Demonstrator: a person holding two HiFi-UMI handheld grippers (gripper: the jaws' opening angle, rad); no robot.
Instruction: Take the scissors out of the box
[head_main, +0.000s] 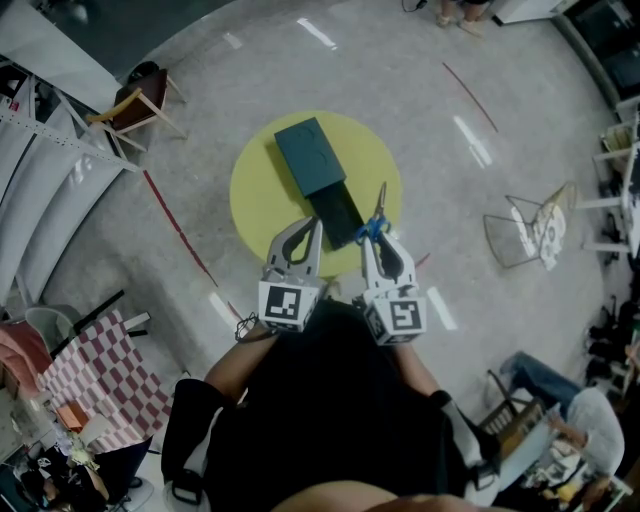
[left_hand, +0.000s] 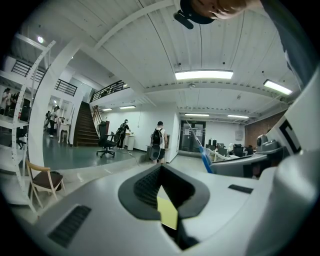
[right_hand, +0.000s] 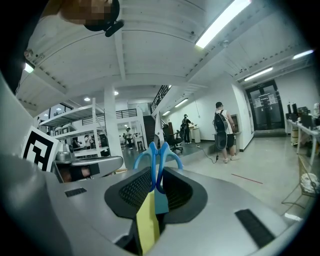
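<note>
Item: blue-handled steel scissors (head_main: 380, 205), out of the box, above the table's lower right edge, blades pointing toward the frame's top.
Holder: right gripper (head_main: 376, 240), jaws clamped on the blue handle loops.
Spare: left gripper (head_main: 312, 226), lower centre, jaws together on nothing.
Container: dark teal rectangular box (head_main: 312, 155), inner tray slid out, on the round yellow table (head_main: 260, 190), frame centre.
Handling: judged light, rigid and sharp-tipped. The smooth loops might swivel, so a grip near the pivot looked best.

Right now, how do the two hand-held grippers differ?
The right hand-held gripper clamps the scissors; the left hand-held gripper is empty. The right's jaws are parted by the blue handles; the left's tips meet. Both hang over the yellow table's near edge.
</note>
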